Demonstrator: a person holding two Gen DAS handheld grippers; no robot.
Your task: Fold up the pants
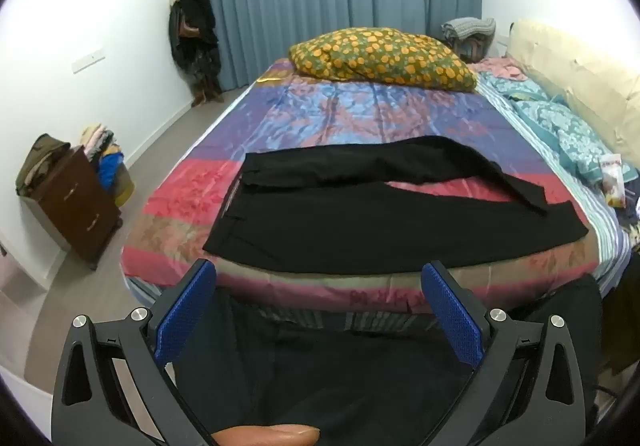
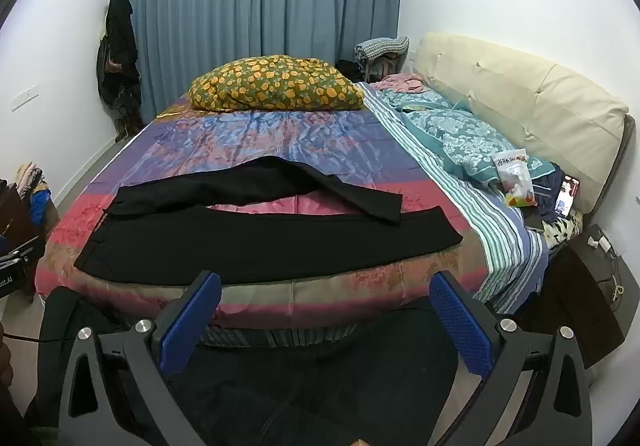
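Black pants (image 1: 360, 222) lie spread flat on the colourful bedspread (image 1: 360, 114), waistband to the left, legs running right. The far leg bends and its hem crosses toward the near leg at the right. The same pants (image 2: 256, 238) show in the right wrist view, near the bed's front edge. My left gripper (image 1: 318, 282) hovers open in front of the bed, short of the pants, with nothing between its blue pads. My right gripper (image 2: 326, 294) is likewise open and empty, just short of the near leg's edge.
A flowered pillow (image 1: 384, 58) lies at the far end of the bed. Teal bedding (image 2: 460, 130), a snack bag (image 2: 518, 182) and a phone (image 2: 566, 196) sit on the right side by the cream headboard (image 2: 520, 94). A brown drawer unit (image 1: 80, 202) stands left.
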